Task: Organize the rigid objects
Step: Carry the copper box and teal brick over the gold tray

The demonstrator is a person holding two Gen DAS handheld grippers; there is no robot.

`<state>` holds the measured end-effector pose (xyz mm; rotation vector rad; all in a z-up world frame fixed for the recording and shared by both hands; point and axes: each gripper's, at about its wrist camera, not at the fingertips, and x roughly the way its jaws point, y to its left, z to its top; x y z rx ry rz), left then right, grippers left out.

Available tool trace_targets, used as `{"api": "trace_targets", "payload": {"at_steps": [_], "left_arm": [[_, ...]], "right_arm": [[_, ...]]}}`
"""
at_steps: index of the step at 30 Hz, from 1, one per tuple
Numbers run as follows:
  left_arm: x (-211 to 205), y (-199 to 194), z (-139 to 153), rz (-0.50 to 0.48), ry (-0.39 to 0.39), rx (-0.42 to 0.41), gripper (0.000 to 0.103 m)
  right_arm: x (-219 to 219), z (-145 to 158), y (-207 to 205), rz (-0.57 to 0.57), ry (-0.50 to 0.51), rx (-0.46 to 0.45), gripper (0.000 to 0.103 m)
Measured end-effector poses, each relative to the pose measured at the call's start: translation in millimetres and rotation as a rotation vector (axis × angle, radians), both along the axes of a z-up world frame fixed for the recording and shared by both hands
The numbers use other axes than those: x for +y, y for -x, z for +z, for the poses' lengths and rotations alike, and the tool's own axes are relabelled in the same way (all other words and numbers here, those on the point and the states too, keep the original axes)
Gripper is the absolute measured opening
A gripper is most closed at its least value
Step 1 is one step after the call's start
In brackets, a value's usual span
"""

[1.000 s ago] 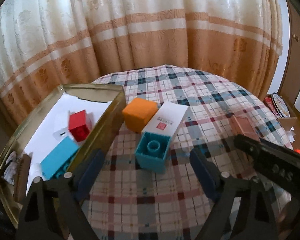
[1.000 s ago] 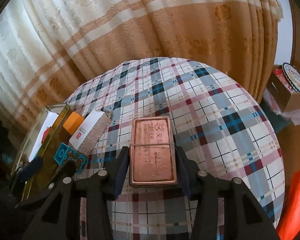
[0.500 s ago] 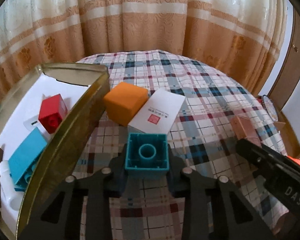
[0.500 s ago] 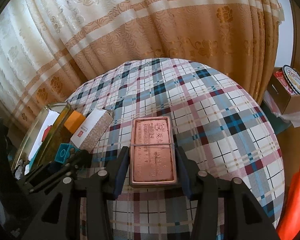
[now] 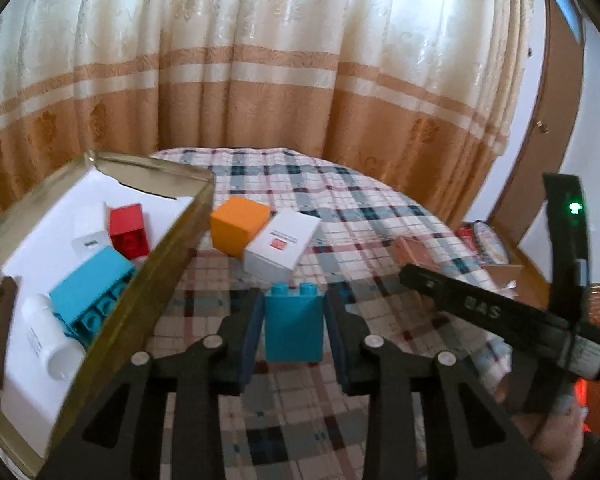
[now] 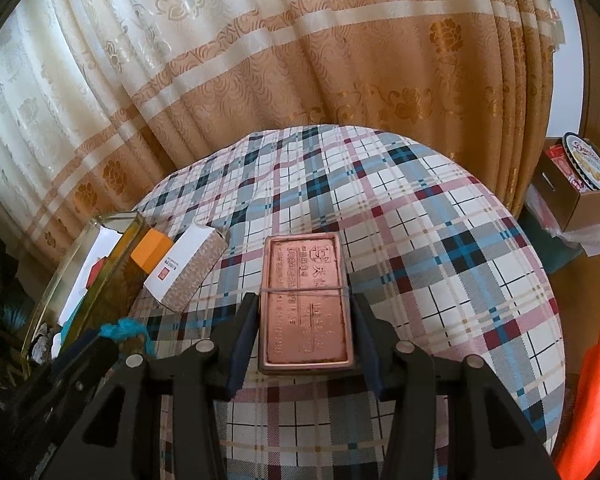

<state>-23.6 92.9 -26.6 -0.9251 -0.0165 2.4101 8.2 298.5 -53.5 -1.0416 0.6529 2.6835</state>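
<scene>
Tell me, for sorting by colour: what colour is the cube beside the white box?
Orange cube, clearest in the left wrist view.

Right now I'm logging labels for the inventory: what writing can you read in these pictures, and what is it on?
"DAS", first letter unclear: on the black bar of the right tongs.
Copper tin: embossed characters, not readable.
White box: red square mark and small print, too small.
Round tin in the cardboard box: script blurred.
White bottle: print blurred.
</scene>
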Motion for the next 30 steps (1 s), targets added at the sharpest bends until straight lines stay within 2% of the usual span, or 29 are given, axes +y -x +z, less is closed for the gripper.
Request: {"api": "trace_targets", "payload": {"at_steps": [2, 5, 7, 10, 14, 18, 30], "left_arm": [[-6.3, -1.3, -0.6, -0.013, -0.034, -0.011, 0.031], [-10.6, -5.5, 1.0, -0.011, -0.042, -0.002, 0.031], [-8.3, -8.8, 2.2, 0.002, -0.022, 0.02, 0.031], [-1.4, -14.1, 2.7, 0.016, 0.05, 0.058, 0.031], [-1.4, -17.0, 4.3, 0.007, 0.043, 0.057, 0.031], [-0.9, -22.9, 7.5, 0.018, 0.077, 0.09, 0.031], [-9.7, -27.0, 14.6, 0.037, 0.061, 0.112, 0.031]], "right_arm": [[0.6, 0.7, -1.4, -0.002, 0.001, 0.007, 0.049], [1.9, 0.4, -1.5, -0.006, 0.007, 0.005, 0.049], [3.0, -0.1, -1.3, -0.007, 0.012, 0.002, 0.049], [3.0, -0.1, -1.8, -0.008, 0.015, 0.004, 0.049], [2.7, 0.6, -2.9, -0.01, 0.011, 0.012, 0.049], [3.2, 1.5, -3.7, -0.013, 0.009, 0.016, 0.049], [-1.7, 9.3, -7.7, -0.023, -0.041, 0.038, 0.049]]}}
